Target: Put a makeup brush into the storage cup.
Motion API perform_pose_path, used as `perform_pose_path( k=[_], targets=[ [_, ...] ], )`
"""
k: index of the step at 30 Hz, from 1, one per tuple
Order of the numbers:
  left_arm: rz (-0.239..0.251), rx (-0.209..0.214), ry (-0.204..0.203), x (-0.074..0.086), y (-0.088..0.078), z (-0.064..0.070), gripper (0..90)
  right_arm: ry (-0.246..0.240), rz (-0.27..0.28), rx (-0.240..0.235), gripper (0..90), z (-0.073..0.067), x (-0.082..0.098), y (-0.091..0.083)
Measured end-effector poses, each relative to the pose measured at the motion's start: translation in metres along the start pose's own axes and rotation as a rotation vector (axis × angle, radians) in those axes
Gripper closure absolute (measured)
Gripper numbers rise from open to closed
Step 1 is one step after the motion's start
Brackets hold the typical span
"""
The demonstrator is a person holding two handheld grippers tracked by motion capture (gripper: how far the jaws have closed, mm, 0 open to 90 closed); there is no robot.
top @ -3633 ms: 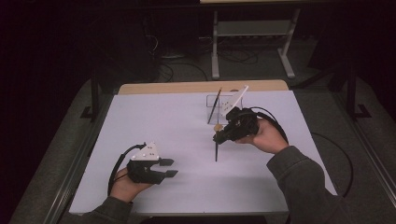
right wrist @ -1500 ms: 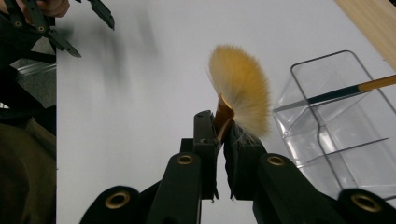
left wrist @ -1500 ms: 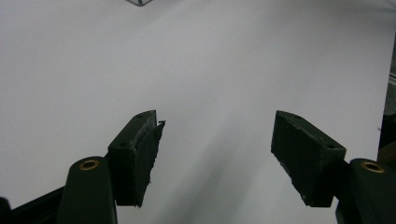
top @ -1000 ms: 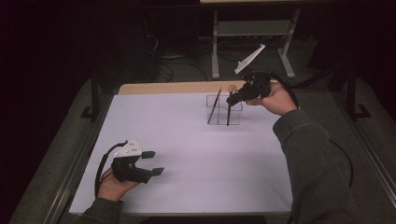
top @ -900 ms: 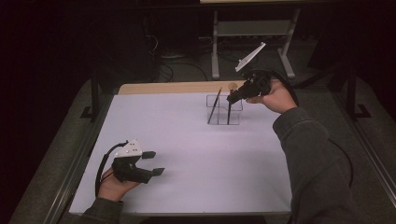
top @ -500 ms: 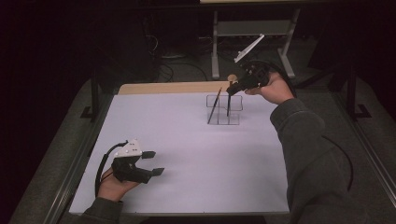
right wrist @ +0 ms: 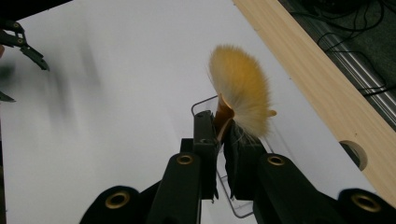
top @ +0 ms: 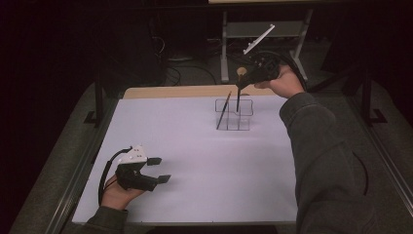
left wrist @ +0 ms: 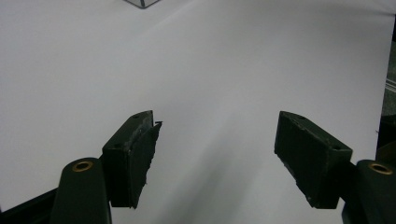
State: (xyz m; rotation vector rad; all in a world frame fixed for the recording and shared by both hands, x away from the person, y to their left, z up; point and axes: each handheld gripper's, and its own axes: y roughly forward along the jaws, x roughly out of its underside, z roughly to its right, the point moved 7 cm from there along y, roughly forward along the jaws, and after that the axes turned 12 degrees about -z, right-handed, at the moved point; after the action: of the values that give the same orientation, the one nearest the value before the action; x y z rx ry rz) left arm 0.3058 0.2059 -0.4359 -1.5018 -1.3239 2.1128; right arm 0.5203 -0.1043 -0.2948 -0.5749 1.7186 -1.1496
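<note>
The right tongs (top: pixel 242 84) have risen — pinching the brush (right wrist: pixel 240 95) just under its bristles, seemingly above the clear organizer (top: pixel 235 115).

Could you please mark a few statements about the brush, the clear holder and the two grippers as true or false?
1. The right gripper is shut on a brush with yellowish bristles. True.
2. The clear holder stands at the near edge of the table, beside the left gripper. False: it stands toward the far side, below the right gripper.
3. The left gripper has its fingers open with nothing between them. True.
4. The clear holder is empty. False: a dark stick leans in it.
5. The held brush lies flat on the table. False: it hangs upright over the holder.
</note>
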Motion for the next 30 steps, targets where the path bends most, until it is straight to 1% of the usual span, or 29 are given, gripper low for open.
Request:
perform_pose_path(
  k=[6, 9, 11, 12, 13, 15, 16, 17, 19, 20, 22, 26, 27, 29, 30],
  targets=[
    [0.003, -0.001, 0.005, 0.000, -0.001, -0.001, 28.4, 0.008, -0.009, 0.009, 82.8, 0.006, -0.006, 0.001],
    [0.004, -0.001, 0.005, 0.000, -0.001, -0.001, 28.4, 0.006, 0.005, 0.015, 82.8, 0.008, -0.009, 0.002],
    [0.003, -0.001, 0.009, 0.000, -0.001, -0.001, 28.4, 0.013, 0.003, 0.012, 82.8, 0.008, -0.010, 0.003],
    [0.001, 0.001, 0.008, 0.000, -0.001, -0.001, 28.5, 0.007, 0.004, 0.013, 82.8, 0.009, -0.010, 0.005],
    [0.002, 0.001, 0.008, 0.000, -0.001, -0.001, 28.4, 0.017, -0.004, 0.010, 82.8, 0.009, -0.010, 0.006],
    [0.004, -0.002, 0.013, 0.000, -0.001, -0.001, 28.4, 0.021, -0.008, 0.009, 82.8, 0.010, -0.010, 0.009],
    [0.005, -0.001, 0.006, 0.000, -0.002, -0.001, 28.2, 0.015, -0.010, 0.016, 82.8, 0.011, -0.010, 0.010],
    [0.005, -0.002, 0.008, 0.000, -0.002, -0.001, 28.1, 0.022, -0.014, 0.016, 82.8, 0.011, -0.010, 0.012],
    [0.004, -0.002, 0.006, 0.000, -0.002, -0.001, 27.9, 0.020, -0.015, 0.018, 82.8, 0.012, -0.009, 0.013],
    [0.003, -0.002, 0.007, 0.000, -0.002, -0.001, 27.8, 0.030, -0.019, 0.017, 82.8, 0.012, -0.009, 0.014],
    [0.000, -0.005, 0.014, 0.000, -0.002, -0.001, 27.7, 0.029, -0.019, 0.020, 82.8, 0.014, -0.009, 0.015],
    [0.007, -0.002, -0.007, 0.001, -0.003, 0.000, 27.8, 0.038, -0.027, 0.025, 82.8, 0.015, -0.009, 0.017],
    [0.007, -0.006, -0.004, 0.001, -0.004, -0.001, 27.8, 0.037, -0.023, 0.024, 82.8, 0.015, -0.009, 0.018],
    [0.021, -0.001, -0.016, 0.000, -0.004, 0.000, 27.8, 0.038, -0.023, 0.026, 82.8, 0.016, -0.009, 0.019],
    [0.022, -0.003, -0.014, 0.000, -0.005, 0.000, 27.8, 0.039, -0.026, 0.025, 82.8, 0.016, -0.009, 0.019]
  ],
)
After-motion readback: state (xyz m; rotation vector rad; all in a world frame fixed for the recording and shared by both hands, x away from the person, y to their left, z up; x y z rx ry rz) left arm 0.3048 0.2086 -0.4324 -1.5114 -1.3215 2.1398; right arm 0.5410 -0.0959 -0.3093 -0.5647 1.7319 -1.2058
